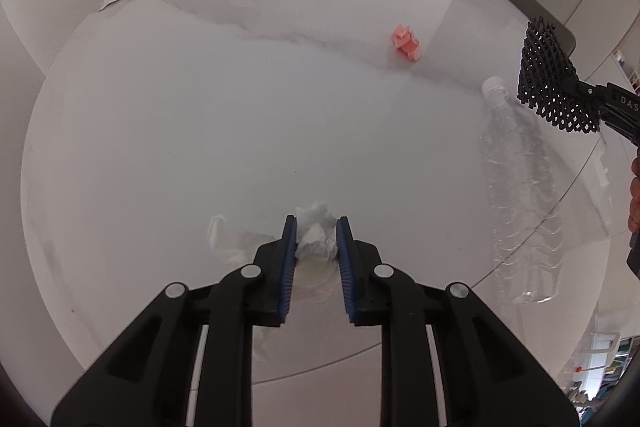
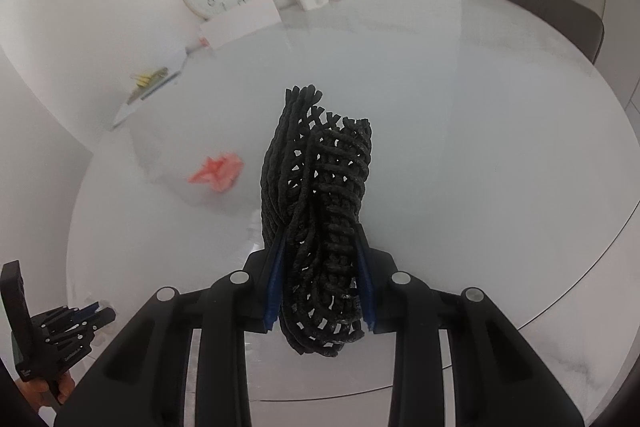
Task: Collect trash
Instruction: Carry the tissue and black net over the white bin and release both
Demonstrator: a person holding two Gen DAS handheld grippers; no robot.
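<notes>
Trash on white table (image 1: 160,147)
Tissue (image 1: 318,231) is clamped by left gripper (image 1: 316,227); black net (image 2: 320,219) by right gripper (image 2: 322,259); pink wad (image 1: 407,42) at one o'clock.

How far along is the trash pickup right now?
No bin or collected trash shows. In hand: the left gripper is shut on the crumpled white tissue; the right gripper is clamped on a black mesh bag. Left: the pink paper wad and the clear plastic bottle.
</notes>
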